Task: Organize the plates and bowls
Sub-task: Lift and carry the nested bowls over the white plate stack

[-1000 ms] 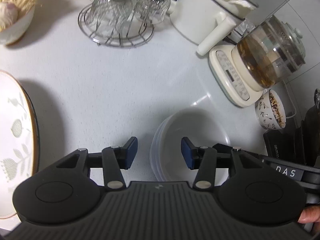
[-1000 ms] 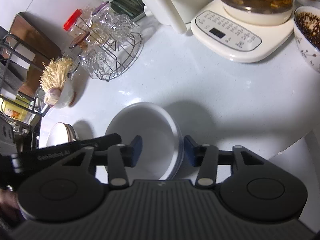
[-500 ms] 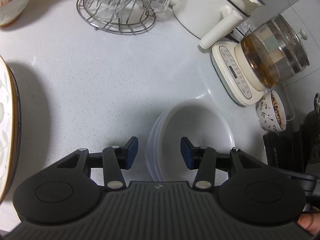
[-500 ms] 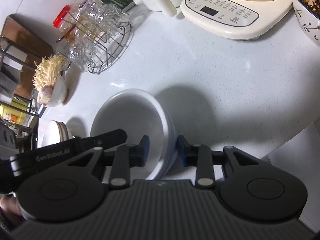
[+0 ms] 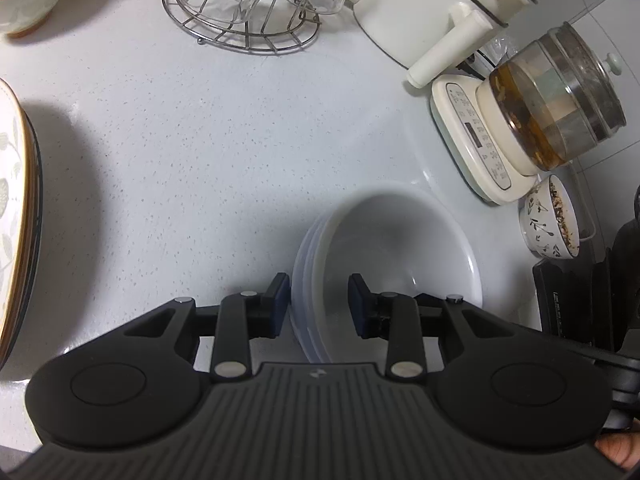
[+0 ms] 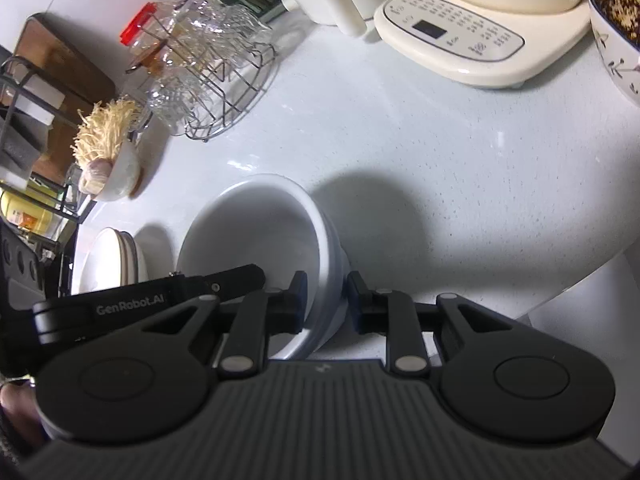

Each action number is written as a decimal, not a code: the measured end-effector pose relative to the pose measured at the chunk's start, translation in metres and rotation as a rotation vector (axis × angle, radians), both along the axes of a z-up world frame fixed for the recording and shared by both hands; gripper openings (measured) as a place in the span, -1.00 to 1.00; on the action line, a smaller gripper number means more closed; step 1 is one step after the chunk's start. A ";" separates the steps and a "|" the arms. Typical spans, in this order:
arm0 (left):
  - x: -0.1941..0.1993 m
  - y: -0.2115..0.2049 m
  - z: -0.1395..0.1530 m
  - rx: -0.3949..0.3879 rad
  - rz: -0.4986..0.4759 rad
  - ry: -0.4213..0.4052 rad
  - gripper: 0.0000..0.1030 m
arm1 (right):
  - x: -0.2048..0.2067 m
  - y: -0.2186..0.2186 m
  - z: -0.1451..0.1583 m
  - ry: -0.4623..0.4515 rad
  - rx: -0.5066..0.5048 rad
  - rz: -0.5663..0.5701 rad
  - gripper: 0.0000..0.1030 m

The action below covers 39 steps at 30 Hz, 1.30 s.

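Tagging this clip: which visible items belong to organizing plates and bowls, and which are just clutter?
Job: stacked white bowls, plate stack, right hand-held gripper, left hand-held gripper.
Clutter: glass kettle, glass rack, patterned bowl of grains.

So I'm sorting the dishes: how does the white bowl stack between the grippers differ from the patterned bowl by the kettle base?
The white bowl stack is plain; the patterned bowl bears dark leaf sprigs. The stack is several nested bowls, empty on top; the patterned one is single and holds speckled contents. The stack looks wider. Both sit on the white counter.
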<state>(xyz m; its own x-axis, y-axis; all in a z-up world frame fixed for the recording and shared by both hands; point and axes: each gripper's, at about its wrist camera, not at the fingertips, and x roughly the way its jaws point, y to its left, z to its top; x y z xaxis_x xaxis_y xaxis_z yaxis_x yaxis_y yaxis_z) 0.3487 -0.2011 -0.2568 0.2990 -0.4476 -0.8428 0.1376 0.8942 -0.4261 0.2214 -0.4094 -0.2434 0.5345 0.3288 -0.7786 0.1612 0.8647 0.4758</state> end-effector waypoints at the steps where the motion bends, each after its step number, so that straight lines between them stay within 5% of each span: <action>1: -0.002 0.000 0.001 0.001 0.001 0.000 -0.28 | -0.001 0.000 0.001 -0.005 -0.002 0.003 -0.53; 15: -0.032 0.001 0.050 -0.018 -0.008 0.008 -0.28 | -0.033 0.003 0.041 -0.068 -0.019 -0.028 -0.53; 25: -0.048 0.000 0.079 -0.011 -0.165 0.000 -0.28 | -0.062 0.013 0.074 -0.115 -0.045 -0.130 -0.53; 39: -0.045 0.045 0.128 -0.049 -0.186 -0.106 -0.28 | -0.068 0.053 0.109 -0.208 -0.069 -0.170 -0.53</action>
